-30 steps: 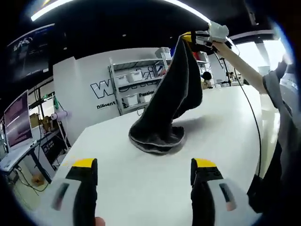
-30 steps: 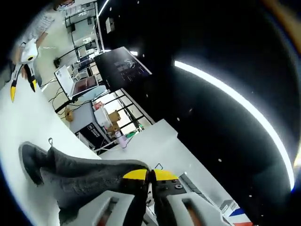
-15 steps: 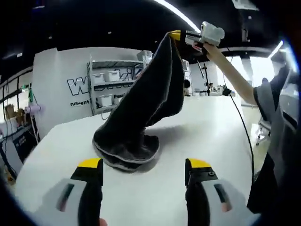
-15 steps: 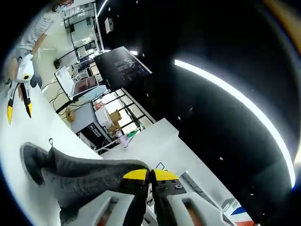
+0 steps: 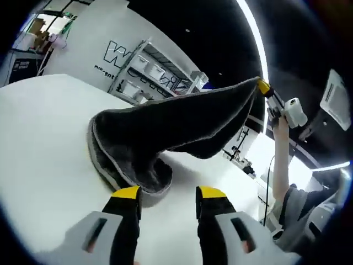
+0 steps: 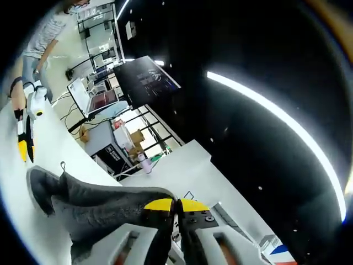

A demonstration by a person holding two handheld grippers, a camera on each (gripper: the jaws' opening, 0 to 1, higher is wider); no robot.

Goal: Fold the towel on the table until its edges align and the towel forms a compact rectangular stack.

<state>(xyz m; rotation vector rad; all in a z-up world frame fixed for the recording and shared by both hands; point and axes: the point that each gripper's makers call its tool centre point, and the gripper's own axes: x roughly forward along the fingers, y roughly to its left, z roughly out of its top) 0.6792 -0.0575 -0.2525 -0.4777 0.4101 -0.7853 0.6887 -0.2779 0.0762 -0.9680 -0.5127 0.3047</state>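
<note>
Hanging from the right tongs, the dark grey towel stretches up off the white surface, its lower end still bunched in a heap on that surface. In the right gripper view the right tongs are clamped tight on a corner of the towel. The left tongs are parted and hold nothing, their yellow tips just beside the towel's heaped end. Storage shelves stand against the far wall.
</note>
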